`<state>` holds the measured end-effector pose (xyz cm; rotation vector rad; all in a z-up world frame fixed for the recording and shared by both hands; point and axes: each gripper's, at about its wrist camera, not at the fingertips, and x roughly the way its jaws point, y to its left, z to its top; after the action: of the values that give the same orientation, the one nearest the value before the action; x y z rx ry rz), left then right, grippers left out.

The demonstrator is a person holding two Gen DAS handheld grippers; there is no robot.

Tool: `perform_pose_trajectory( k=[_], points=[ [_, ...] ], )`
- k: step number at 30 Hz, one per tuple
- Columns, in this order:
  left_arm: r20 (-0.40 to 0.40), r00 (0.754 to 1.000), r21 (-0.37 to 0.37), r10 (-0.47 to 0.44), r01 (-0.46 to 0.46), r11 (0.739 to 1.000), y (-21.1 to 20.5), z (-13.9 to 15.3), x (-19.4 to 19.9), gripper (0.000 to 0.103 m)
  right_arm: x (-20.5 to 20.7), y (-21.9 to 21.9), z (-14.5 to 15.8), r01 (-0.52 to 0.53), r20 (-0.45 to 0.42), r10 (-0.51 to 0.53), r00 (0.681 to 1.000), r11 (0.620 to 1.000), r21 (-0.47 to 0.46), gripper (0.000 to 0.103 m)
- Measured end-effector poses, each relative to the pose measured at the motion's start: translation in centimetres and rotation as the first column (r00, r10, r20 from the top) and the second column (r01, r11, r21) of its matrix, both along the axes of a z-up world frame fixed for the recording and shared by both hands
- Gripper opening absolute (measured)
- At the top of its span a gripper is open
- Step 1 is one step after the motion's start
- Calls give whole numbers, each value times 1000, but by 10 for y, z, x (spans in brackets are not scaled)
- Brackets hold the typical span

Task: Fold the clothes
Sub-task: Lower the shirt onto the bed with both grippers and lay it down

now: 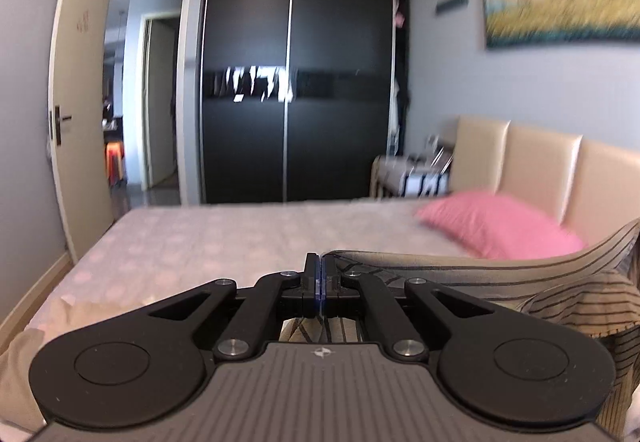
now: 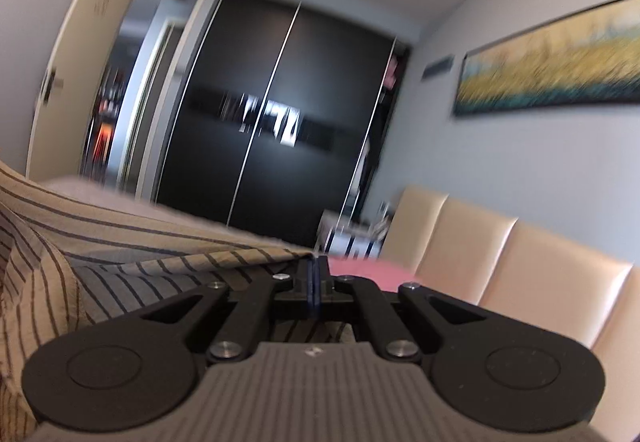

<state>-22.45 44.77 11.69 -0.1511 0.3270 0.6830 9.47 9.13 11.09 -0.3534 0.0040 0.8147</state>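
Observation:
A tan garment with thin dark stripes (image 1: 500, 274) hangs stretched between my two grippers, lifted above the bed. My left gripper (image 1: 321, 262) is shut on its edge, and the cloth runs off to the right. In the right wrist view my right gripper (image 2: 315, 266) is shut on the same striped garment (image 2: 120, 242), which spreads to the left and sags below the fingers. Both pairs of jaws are pressed together with fabric pinched between them.
The bed (image 1: 208, 242) with a pale pink dotted sheet lies below and ahead. A pink pillow (image 1: 496, 226) rests by the beige padded headboard (image 1: 540, 165). A black sliding wardrobe (image 1: 296, 81) stands beyond the bed, with an open door (image 1: 76, 101) at left.

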Motion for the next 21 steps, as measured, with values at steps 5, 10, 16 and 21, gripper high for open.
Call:
perform_pose_trajectory(
  k=[5,10,16,21],
  points=[
    [-131,991,-80,31,-42,996,52,-70,60,0,49,78,-57,-4,-88,-6,996,994,-108,1],
    [-257,966,-141,37,-75,987,95,-149,105,0,91,146,-131,1,-124,-32,992,971,-237,1],
    [-388,922,-185,4,-82,979,131,-226,143,0,130,209,-227,-9,-155,-53,987,928,-372,1],
    [-461,887,-219,-5,-109,970,147,-279,167,0,147,245,-301,-11,-183,-84,979,887,-462,1]
  ],
)
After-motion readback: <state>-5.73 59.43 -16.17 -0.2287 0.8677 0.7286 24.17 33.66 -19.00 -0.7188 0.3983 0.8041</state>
